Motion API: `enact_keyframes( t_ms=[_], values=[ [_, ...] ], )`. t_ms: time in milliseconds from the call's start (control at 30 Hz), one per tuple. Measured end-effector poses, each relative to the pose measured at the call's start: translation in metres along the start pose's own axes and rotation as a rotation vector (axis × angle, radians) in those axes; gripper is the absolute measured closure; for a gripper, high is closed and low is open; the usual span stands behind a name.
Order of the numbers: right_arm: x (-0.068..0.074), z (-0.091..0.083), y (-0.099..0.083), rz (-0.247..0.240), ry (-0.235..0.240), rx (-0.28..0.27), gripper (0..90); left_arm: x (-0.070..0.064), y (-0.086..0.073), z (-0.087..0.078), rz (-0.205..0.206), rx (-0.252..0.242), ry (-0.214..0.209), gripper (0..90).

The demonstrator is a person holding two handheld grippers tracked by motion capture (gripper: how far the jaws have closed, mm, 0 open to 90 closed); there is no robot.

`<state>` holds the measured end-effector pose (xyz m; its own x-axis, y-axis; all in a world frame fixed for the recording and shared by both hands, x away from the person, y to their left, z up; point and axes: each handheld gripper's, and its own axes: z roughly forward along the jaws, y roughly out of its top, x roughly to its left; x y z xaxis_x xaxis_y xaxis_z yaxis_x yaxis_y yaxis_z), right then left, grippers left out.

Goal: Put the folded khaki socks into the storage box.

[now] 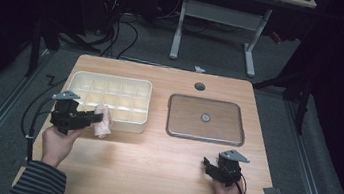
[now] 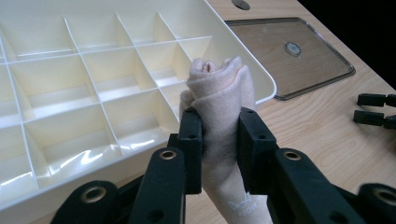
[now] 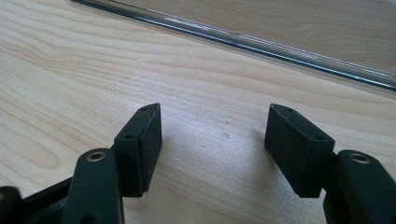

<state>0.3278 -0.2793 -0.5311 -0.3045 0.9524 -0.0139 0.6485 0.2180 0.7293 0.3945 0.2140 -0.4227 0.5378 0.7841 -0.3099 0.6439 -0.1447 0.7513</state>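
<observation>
Cloth [image 2: 219, 116] is the work here, though the table [image 1: 150, 170] comes first: bare wood runs from 5 to 7 o'clock, open for moving. A tray [image 1: 109, 98] sits at 10 o'clock, a clear lid [image 1: 206, 119] at 2. Rolled, pale pink, the cloth overhangs the tray's near edge, clamped in the left gripper [image 2: 219, 135]. The right gripper [image 3: 212, 140], jaws apart, rests at 4 o'clock.

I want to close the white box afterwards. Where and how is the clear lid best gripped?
Probably at the near edge of the clear lid, coming low from the person's side with the open right tongs. It lies flat on the table, so only its thin rim offers a hold.
</observation>
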Motion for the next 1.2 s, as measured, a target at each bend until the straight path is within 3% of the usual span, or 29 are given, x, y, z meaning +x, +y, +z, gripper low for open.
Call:
enact_keyframes(
  t_ms=[367,800,933,1200],
  values=[
    [0.000,0.000,0.000,-0.001,0.000,0.000,36.8,0.009,0.003,0.004,-0.029,0.006,-0.005,73.7],
    [0.000,0.000,0.000,-0.002,-0.001,0.001,36.8,0.015,0.013,0.006,-0.013,0.023,0.020,73.7],
    [0.000,0.000,0.000,-0.002,-0.001,0.001,36.8,0.020,0.015,0.005,-0.039,0.005,0.023,73.7],
    [0.000,0.000,0.000,-0.002,-0.001,0.000,36.8,0.023,0.023,0.010,-0.026,0.024,0.040,73.7]
  ],
)
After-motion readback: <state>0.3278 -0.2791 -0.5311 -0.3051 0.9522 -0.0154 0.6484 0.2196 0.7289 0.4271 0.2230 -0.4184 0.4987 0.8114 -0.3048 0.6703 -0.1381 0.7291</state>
